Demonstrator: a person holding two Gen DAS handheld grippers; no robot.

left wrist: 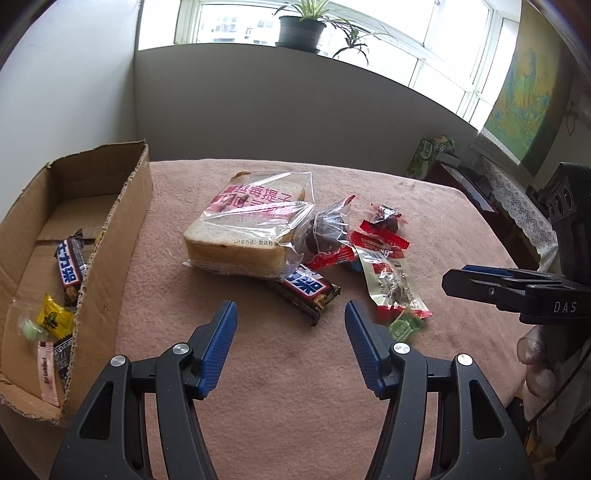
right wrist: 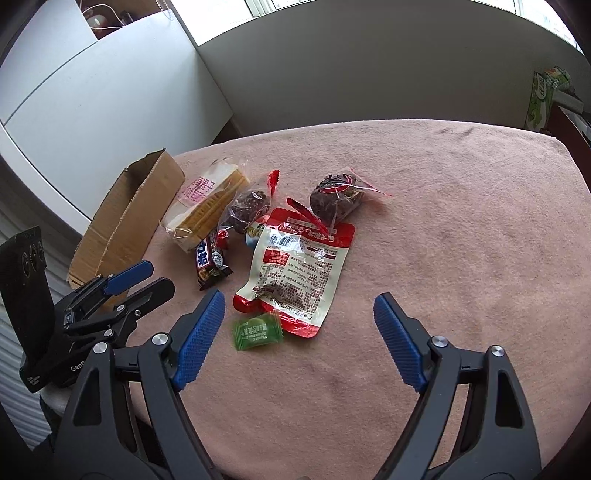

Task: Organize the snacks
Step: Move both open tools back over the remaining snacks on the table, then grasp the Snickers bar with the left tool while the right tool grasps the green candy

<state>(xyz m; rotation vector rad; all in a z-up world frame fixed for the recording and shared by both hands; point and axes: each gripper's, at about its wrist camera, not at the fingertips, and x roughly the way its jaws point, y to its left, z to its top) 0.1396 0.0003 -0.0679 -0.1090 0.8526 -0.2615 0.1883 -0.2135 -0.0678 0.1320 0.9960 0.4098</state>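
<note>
A cardboard box [left wrist: 125, 218] [right wrist: 122, 225] stands at the table's left and holds a Snickers bar [left wrist: 70, 267], a yellow candy [left wrist: 53, 317] and other small sweets. On the pink cloth lie a wrapped bread slice [left wrist: 243, 232] [right wrist: 207, 206], a Snickers bar [left wrist: 308, 291] [right wrist: 210, 262], a red-and-white pouch [left wrist: 391, 284] [right wrist: 299, 269], dark cakes in clear wrap [left wrist: 328, 229] [right wrist: 336, 197] and a green candy [left wrist: 404, 326] [right wrist: 256, 330]. My left gripper [left wrist: 291, 314] [right wrist: 147, 278] is open and empty just short of the Snickers bar. My right gripper [right wrist: 299, 306] [left wrist: 452, 278] is open and empty over the green candy.
The table's cloth [right wrist: 443, 258] stretches bare to the right and front. A grey wall runs behind the table. A green carton [left wrist: 428, 155] [right wrist: 539, 99] stands beyond the far right corner, beside a lace-covered cabinet [left wrist: 517, 199]. A potted plant [left wrist: 301, 29] sits on the windowsill.
</note>
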